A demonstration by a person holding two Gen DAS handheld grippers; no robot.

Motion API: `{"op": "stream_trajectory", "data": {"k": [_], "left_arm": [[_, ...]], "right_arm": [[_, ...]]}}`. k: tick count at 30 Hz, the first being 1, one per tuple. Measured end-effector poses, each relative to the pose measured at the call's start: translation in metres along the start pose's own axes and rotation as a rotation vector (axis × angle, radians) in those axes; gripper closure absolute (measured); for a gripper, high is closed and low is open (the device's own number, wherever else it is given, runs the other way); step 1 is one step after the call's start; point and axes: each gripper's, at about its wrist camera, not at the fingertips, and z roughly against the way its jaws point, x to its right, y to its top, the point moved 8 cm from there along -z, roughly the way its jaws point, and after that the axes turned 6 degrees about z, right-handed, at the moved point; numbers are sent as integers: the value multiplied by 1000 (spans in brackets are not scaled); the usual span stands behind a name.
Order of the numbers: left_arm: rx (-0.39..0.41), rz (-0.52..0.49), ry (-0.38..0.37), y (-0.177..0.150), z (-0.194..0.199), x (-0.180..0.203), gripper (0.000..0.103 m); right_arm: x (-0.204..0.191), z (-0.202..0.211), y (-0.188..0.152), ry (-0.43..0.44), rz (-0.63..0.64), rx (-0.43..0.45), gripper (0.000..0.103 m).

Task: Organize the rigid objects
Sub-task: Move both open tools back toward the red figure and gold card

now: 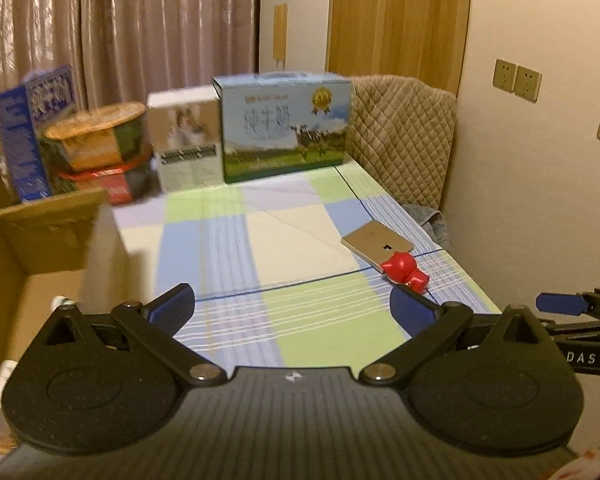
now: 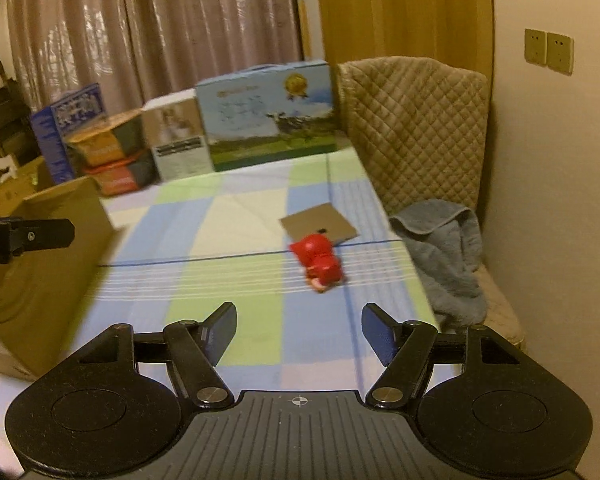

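A small red toy figure (image 1: 404, 271) lies on the checked tablecloth (image 1: 260, 240), touching a flat tan card (image 1: 378, 243). In the right wrist view the toy (image 2: 319, 261) lies ahead of the fingers, just in front of the card (image 2: 320, 224). My left gripper (image 1: 294, 306) is open and empty above the cloth; the toy is beside its right finger. My right gripper (image 2: 299, 330) is open and empty, short of the toy. An open cardboard box (image 1: 40, 264) stands at the left, also seen in the right wrist view (image 2: 48, 248).
Boxes line the table's far end: a milk carton box (image 1: 284, 126), a white box (image 1: 186, 140), stacked round tins (image 1: 100, 144) and a blue box (image 1: 32, 128). A quilted chair (image 2: 416, 128) with a grey towel (image 2: 444, 248) stands at the right edge.
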Motion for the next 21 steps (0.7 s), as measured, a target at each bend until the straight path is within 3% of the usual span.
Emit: {"op": "stream_trajectory", "data": {"k": [11, 21], "left_arm": [[-52, -2, 46, -20, -99, 2, 1], [-90, 9, 51, -30, -141, -12, 1]], "right_arm": [[27, -94, 11, 55, 49, -39, 37], [32, -171, 20, 98, 90, -78, 38]]}}
